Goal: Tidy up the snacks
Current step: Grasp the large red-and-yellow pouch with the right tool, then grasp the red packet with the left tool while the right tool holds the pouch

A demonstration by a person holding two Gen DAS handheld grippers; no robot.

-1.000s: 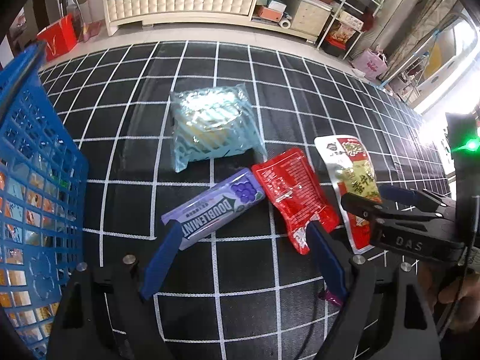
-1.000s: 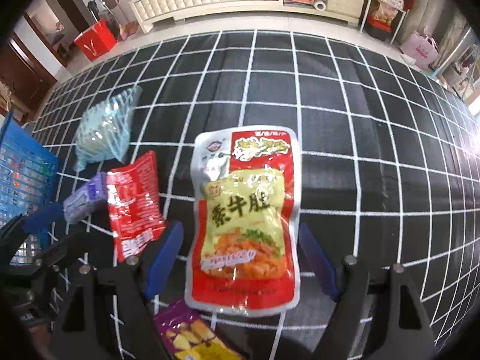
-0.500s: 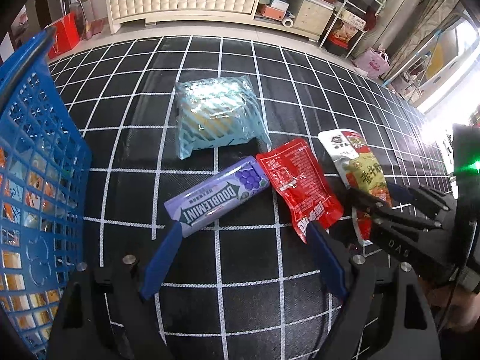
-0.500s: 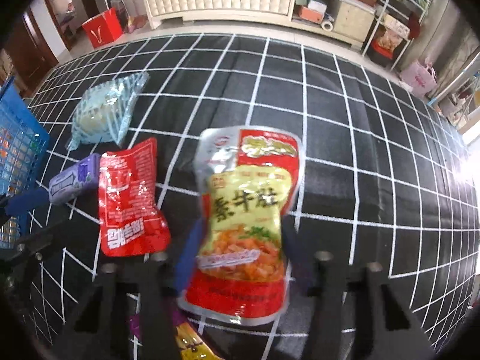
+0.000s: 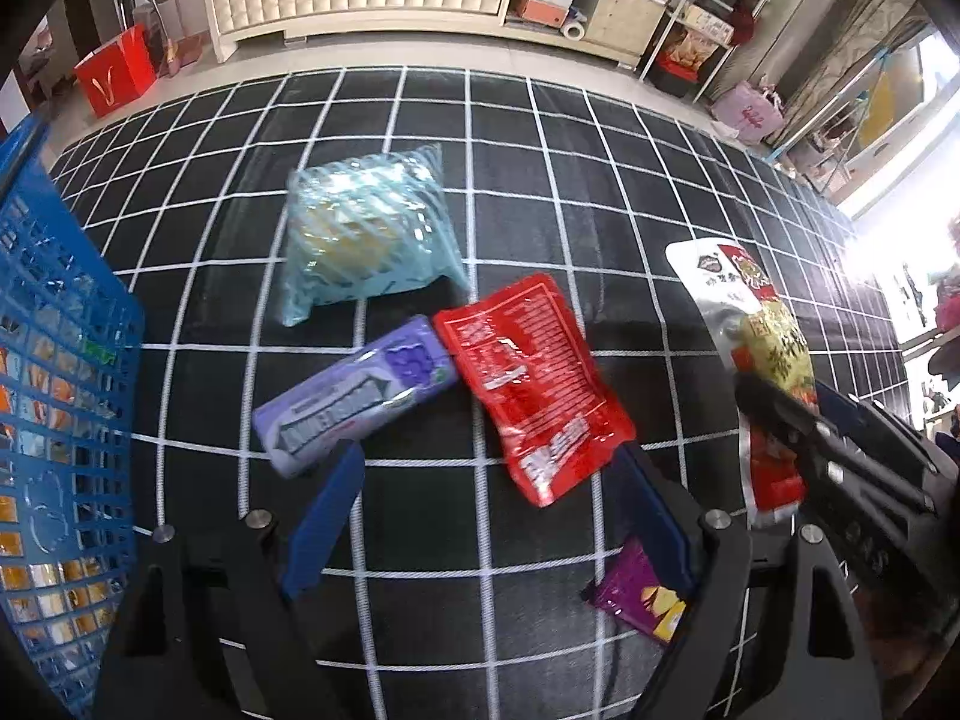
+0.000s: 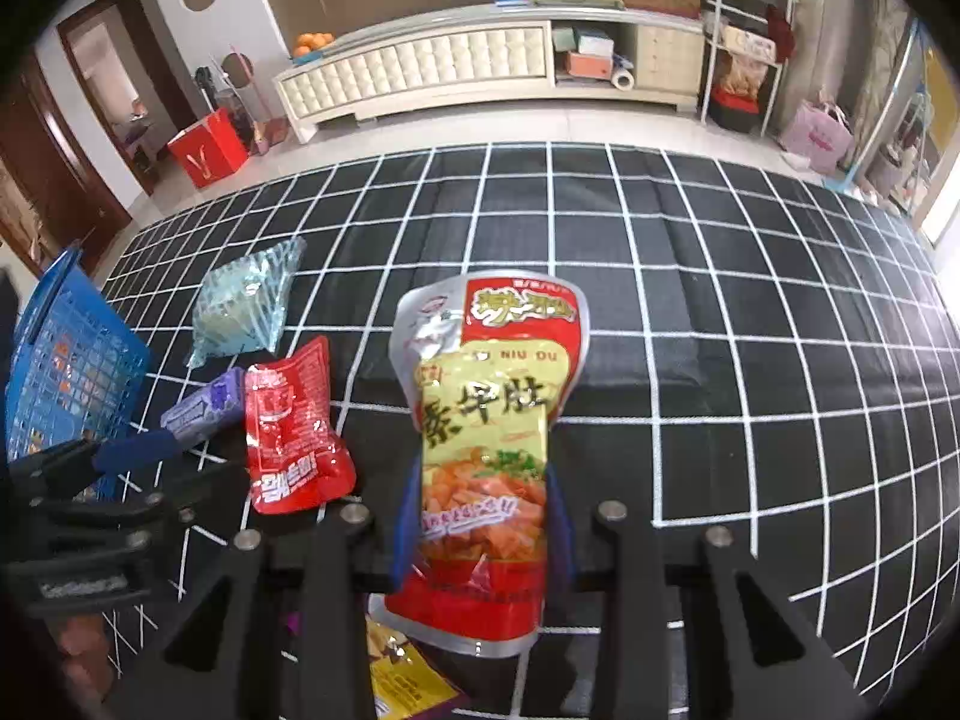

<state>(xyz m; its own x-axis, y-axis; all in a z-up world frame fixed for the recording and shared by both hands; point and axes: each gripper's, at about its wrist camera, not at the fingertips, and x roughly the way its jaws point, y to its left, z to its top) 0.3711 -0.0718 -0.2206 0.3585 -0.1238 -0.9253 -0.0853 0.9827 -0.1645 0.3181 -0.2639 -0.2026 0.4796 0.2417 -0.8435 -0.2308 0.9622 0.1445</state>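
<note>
The right gripper (image 6: 480, 516) is closed on the yellow-and-red snack pouch (image 6: 489, 420), its blue fingers (image 6: 405, 516) pinching the pouch's lower half from both sides. The pouch stands nearly upright and is lifted off the black grid-patterned mat (image 6: 750, 300); its top leans slightly away from the camera. In the left wrist view the same pouch (image 5: 762, 348) hangs near the mat's right edge, clamped in the right gripper (image 5: 798, 414).

The left gripper (image 5: 486, 516) is open, its fingers spread wide with nothing between them, hovering above the near part of the mat (image 5: 540, 138). Just ahead of it lie the purple gum pack (image 5: 354, 402) and the red sachet (image 5: 534, 384), touching at one corner. The pale blue wrapped snack (image 5: 366, 240) sits just beyond them, its near edge touching the gum pack. A small purple packet (image 5: 636, 600) lies near the mat's near edge, partly hidden under the left gripper's right finger.

The blue basket (image 5: 54, 360) stands at the mat's left edge, beside the gum pack, with packets visible through its lattice wall. The mat's far half and its right side, beyond the lifted pouch, show bare grid squares. Past the far edge is pale floor, then a white cabinet (image 6: 420, 72) and a red bag (image 6: 207, 147).
</note>
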